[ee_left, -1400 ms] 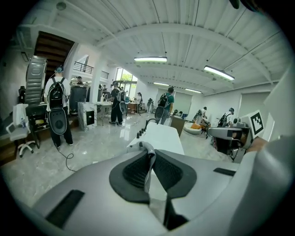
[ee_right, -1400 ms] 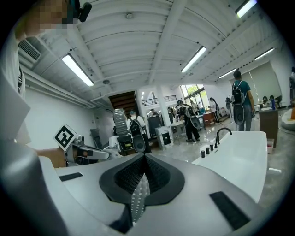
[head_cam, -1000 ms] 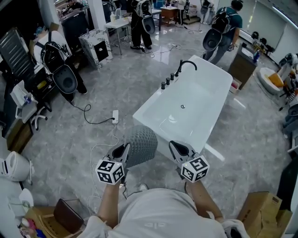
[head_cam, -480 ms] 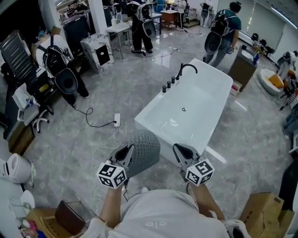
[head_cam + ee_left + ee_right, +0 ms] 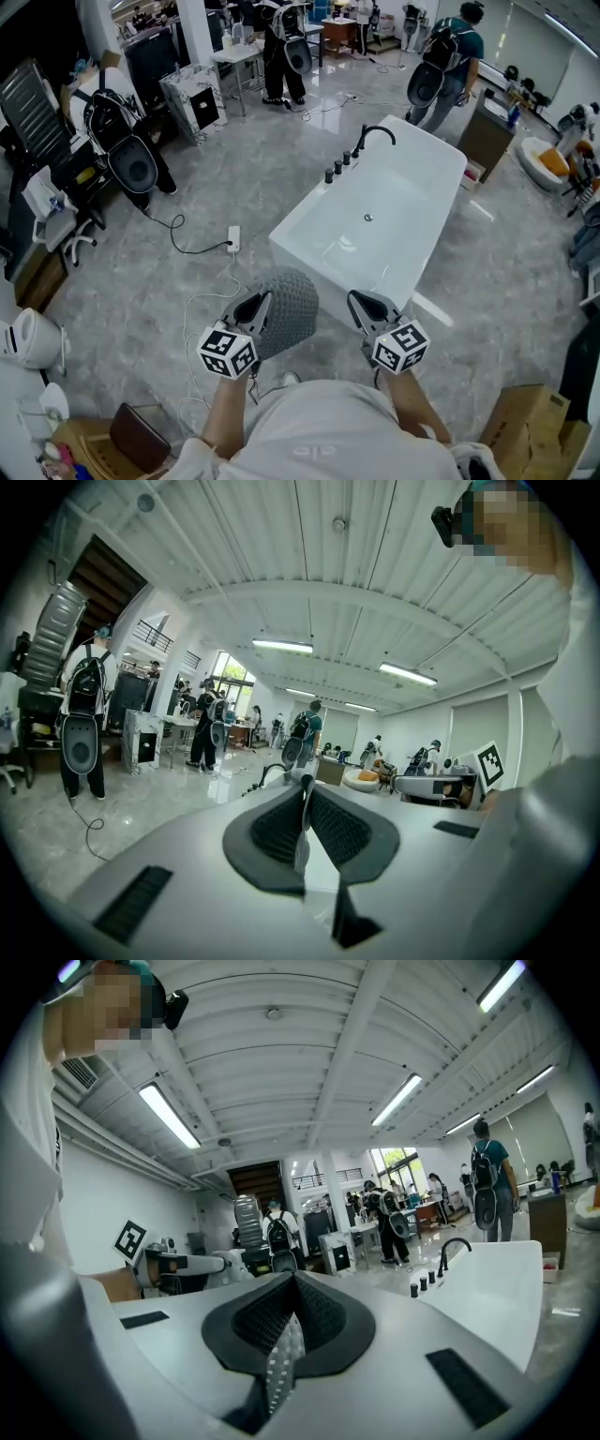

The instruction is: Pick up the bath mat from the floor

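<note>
The grey knobbly bath mat hangs off the floor in front of the person, bunched beside my left gripper. In the left gripper view, my left gripper is shut on a thin pale edge of the mat. My right gripper is level with the left one, a short way to its right. The right gripper view shows my right gripper shut on a dotted grey strip of the mat. The lower part of the mat is hidden by the grippers and the person's body.
A white bathtub with a black tap stands straight ahead, its near corner just beyond the grippers. A power strip with cables lies on the grey floor to the left. People with backpacks stand at the back. A cardboard box sits at lower right.
Both grippers keep their grip on the mat and have barely shifted, a little lower and to the right in the head view.
</note>
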Tool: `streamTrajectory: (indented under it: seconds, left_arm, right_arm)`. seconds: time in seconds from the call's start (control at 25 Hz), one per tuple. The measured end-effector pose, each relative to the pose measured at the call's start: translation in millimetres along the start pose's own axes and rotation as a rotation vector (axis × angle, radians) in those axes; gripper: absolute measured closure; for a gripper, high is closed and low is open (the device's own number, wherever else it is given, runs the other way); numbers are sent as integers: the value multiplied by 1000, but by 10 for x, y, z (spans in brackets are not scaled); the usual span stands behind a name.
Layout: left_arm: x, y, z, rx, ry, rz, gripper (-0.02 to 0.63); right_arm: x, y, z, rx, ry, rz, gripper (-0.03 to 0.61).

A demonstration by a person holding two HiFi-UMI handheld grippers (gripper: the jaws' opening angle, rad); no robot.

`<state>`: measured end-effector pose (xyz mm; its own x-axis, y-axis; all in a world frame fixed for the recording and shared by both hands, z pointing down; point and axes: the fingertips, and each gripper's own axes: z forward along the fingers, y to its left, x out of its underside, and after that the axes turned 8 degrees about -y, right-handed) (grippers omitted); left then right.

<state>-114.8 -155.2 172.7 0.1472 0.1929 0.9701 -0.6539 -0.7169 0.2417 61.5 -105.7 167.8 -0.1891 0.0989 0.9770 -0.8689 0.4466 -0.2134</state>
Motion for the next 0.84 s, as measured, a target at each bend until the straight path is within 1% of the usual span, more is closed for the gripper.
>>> streamTrajectory:
  seconds: [0.48,0.84]
  left_arm:
    - [30,-48,-43,13,6,-26,580]
    - [72,-26,-29,15,14,-19,580]
  right_arm:
    - [77,25,-75,19,11,23,552]
    - [124,-2,-75,27,14,23,552]
